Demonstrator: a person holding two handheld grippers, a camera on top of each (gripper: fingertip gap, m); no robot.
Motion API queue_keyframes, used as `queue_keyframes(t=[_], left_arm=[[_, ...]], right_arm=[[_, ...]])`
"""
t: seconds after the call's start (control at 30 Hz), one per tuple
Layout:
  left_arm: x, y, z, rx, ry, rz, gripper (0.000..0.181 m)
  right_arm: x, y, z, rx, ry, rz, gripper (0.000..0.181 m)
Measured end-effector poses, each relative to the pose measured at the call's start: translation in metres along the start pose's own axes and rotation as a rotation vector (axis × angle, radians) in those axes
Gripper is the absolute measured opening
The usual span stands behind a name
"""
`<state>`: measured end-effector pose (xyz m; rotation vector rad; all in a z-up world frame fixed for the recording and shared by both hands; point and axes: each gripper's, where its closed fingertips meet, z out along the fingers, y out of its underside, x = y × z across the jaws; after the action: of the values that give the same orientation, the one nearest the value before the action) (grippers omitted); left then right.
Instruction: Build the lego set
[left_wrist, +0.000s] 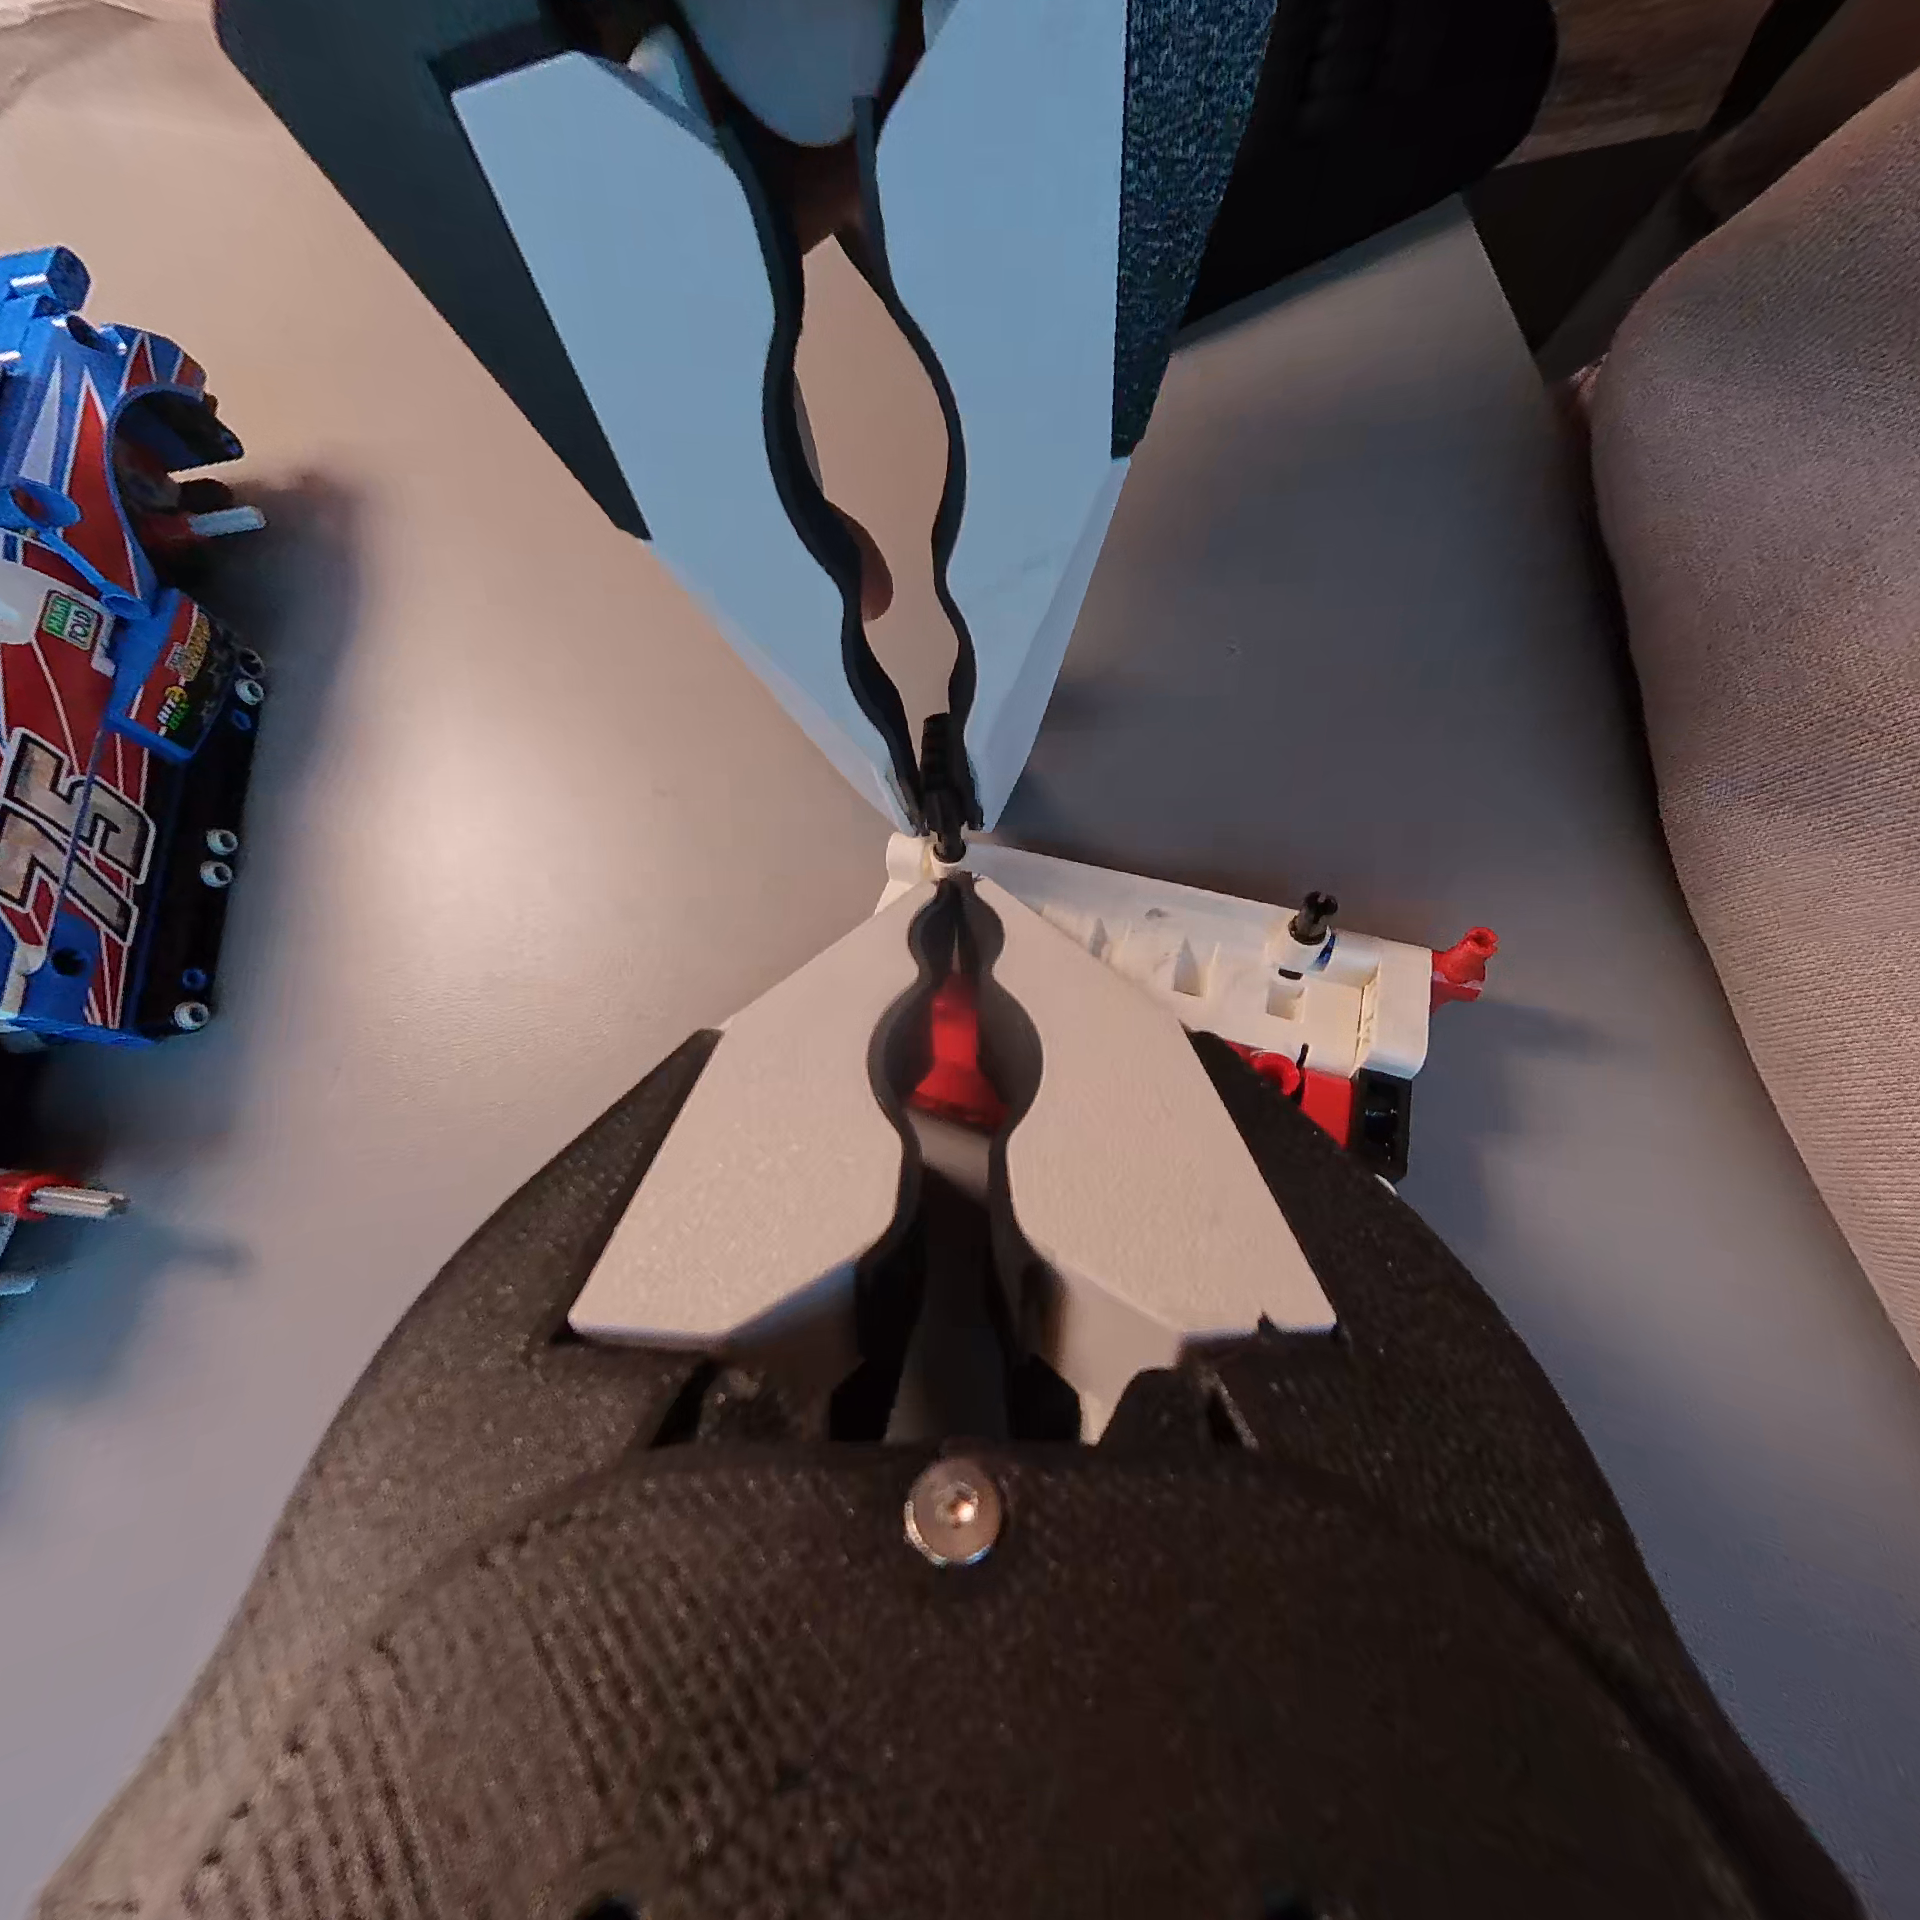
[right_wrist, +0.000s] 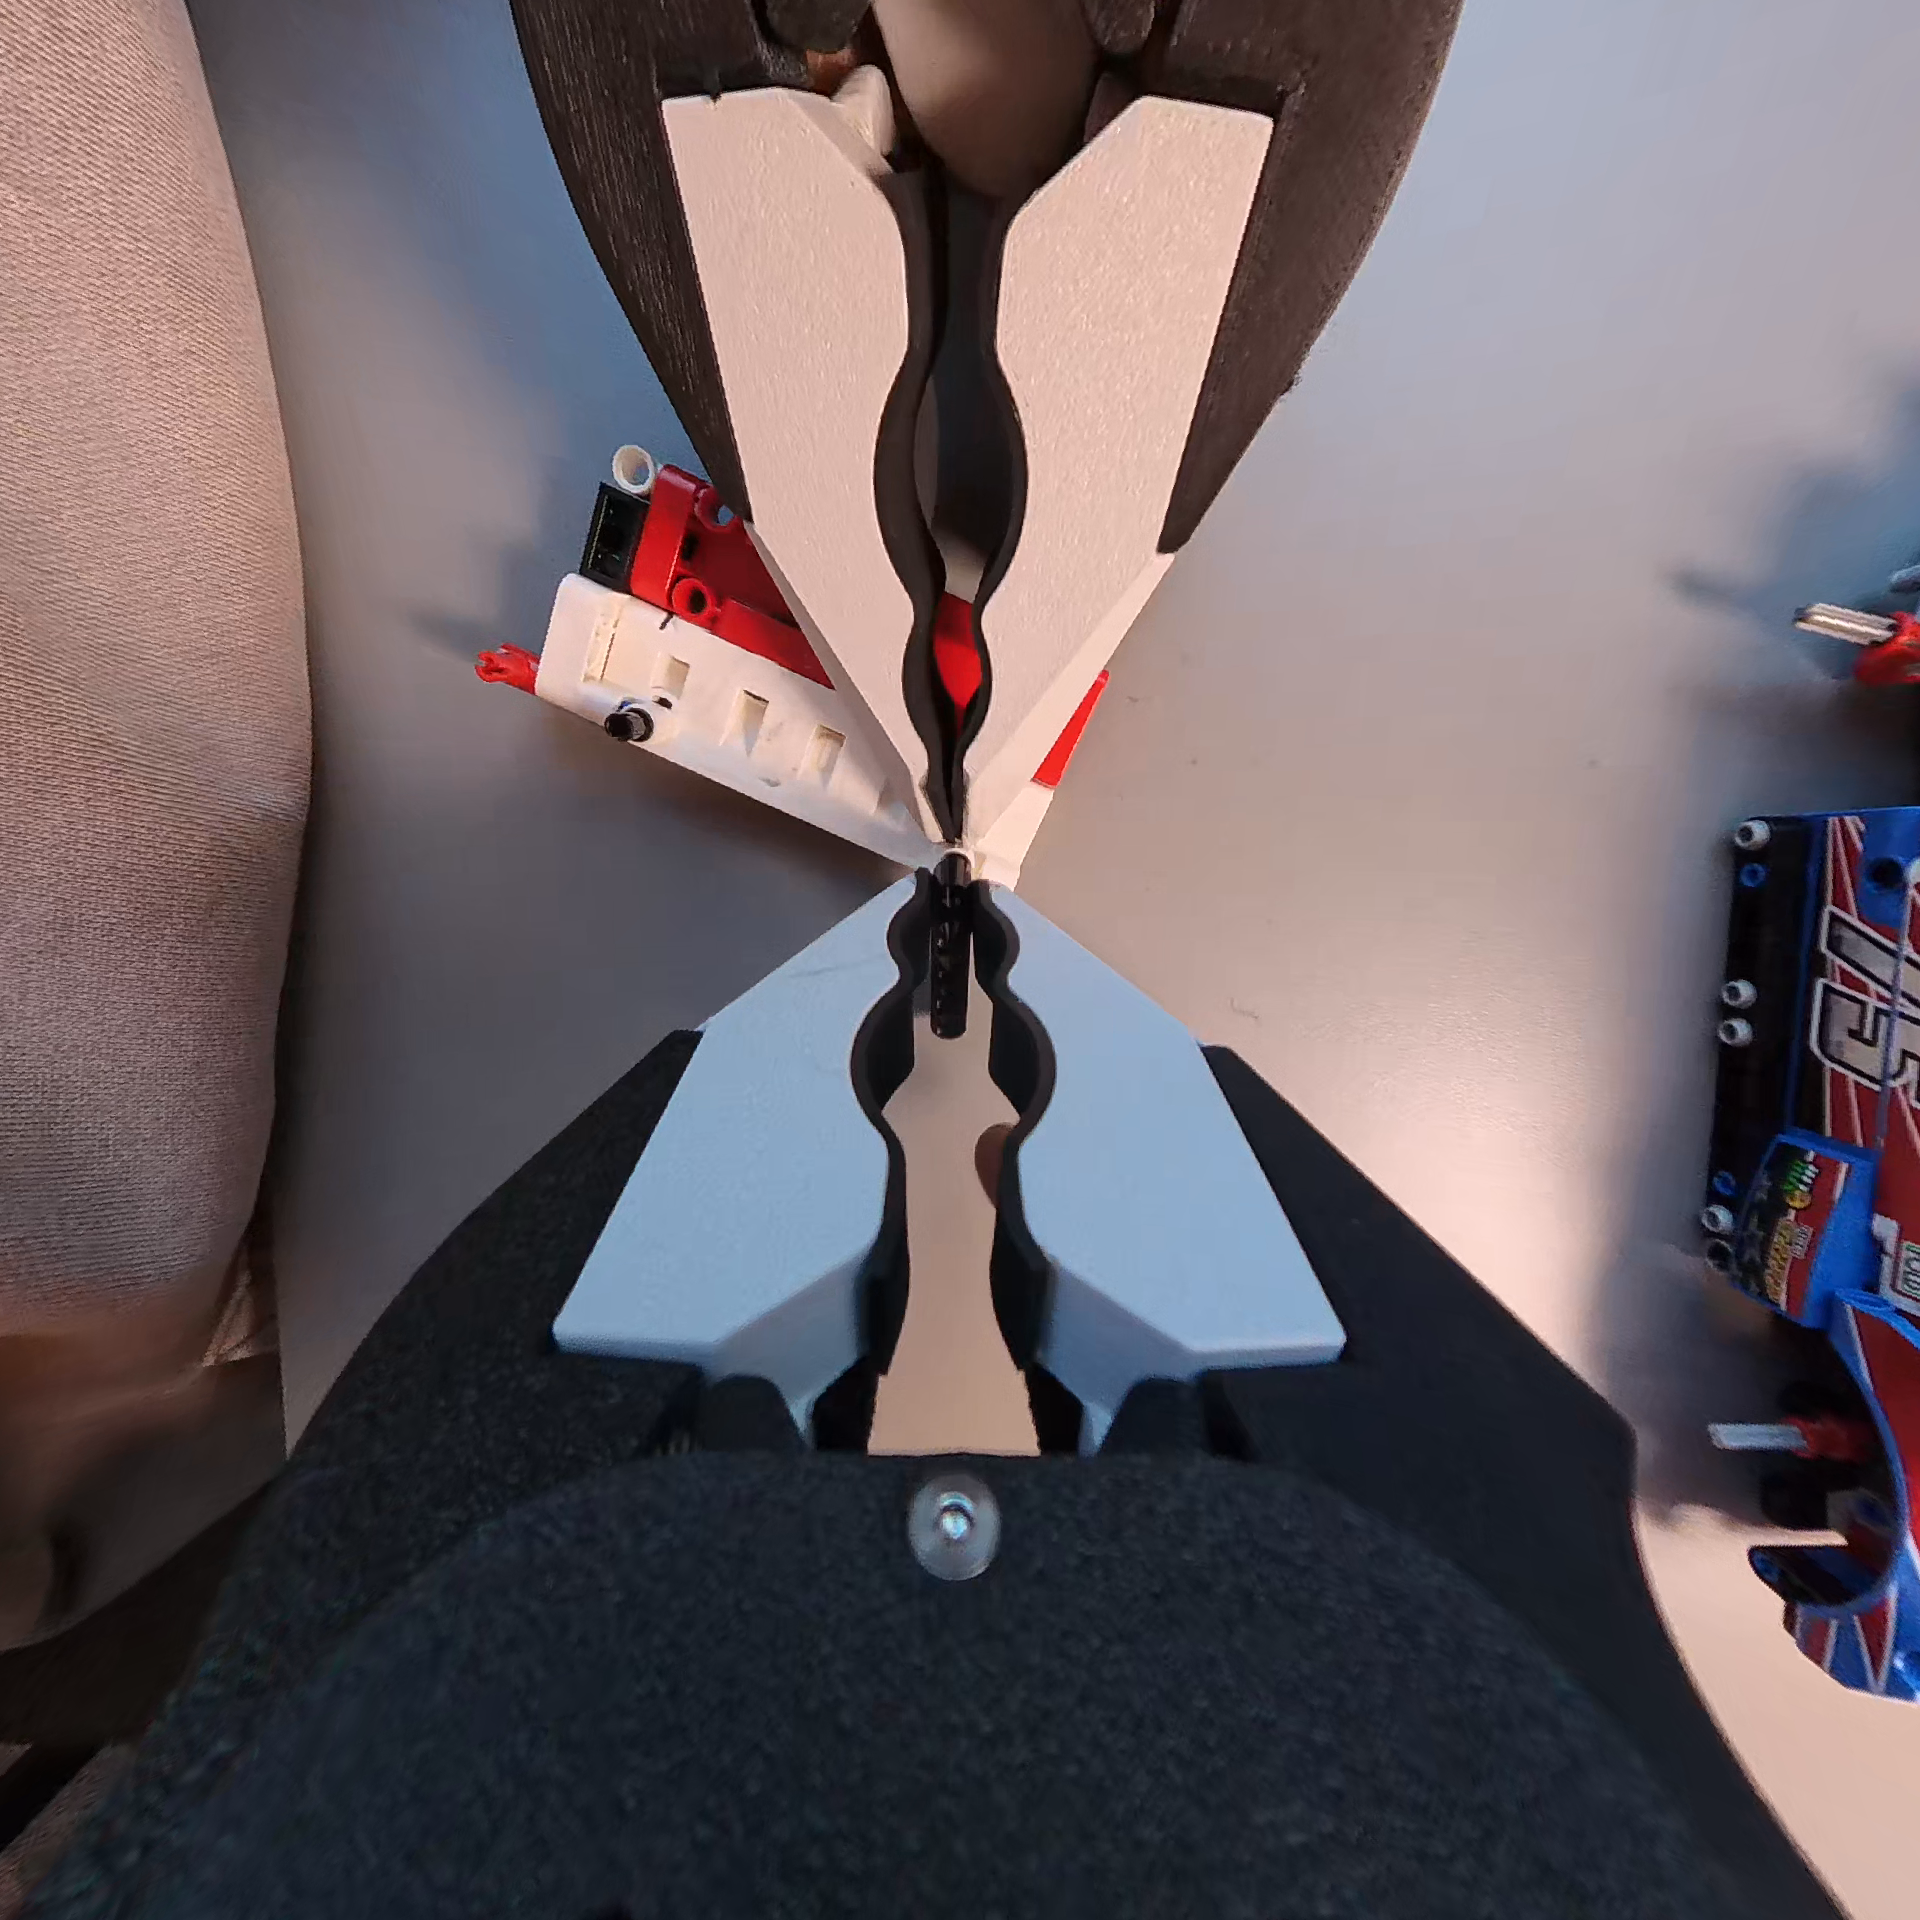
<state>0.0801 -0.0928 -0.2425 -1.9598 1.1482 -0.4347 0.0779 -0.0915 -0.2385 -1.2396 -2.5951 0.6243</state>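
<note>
On the pale grey tabletop (left_wrist: 520, 935), far left in my left wrist view, lies the blue and red stickered lego car body (left_wrist: 104, 675), well apart. At centre my left gripper (left_wrist: 948, 894) pinches the white and red lego sub-assembly (left_wrist: 1247, 966); my right gripper (right_wrist: 948, 883) clamps the thin black lego axle pin (right_wrist: 945, 977), tip at a white hole. I should keep the pin in line with the hole and push gently, bracing the block.

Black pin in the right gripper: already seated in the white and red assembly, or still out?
Cannot tell. The black pin, clamped by the right gripper, has its tip at a hole in the white and red assembly, but how deep it sits is hidden.
</note>
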Motion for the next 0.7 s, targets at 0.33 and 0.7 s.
queue_keyframes(t=[0.33,0.7], left_arm=[[0.0001,-0.0003,-0.0001,0.001,-0.003,-0.002,0.000],[0.0004,-0.0005,0.0005,0.001,-0.007,0.014,0.000]], right_arm=[[-0.0002,-0.0042,-0.0029,0.036,0.030,-0.023,0.003],[-0.0003,-0.0025,-0.0014,-0.113,-0.037,-0.051,0.003]])
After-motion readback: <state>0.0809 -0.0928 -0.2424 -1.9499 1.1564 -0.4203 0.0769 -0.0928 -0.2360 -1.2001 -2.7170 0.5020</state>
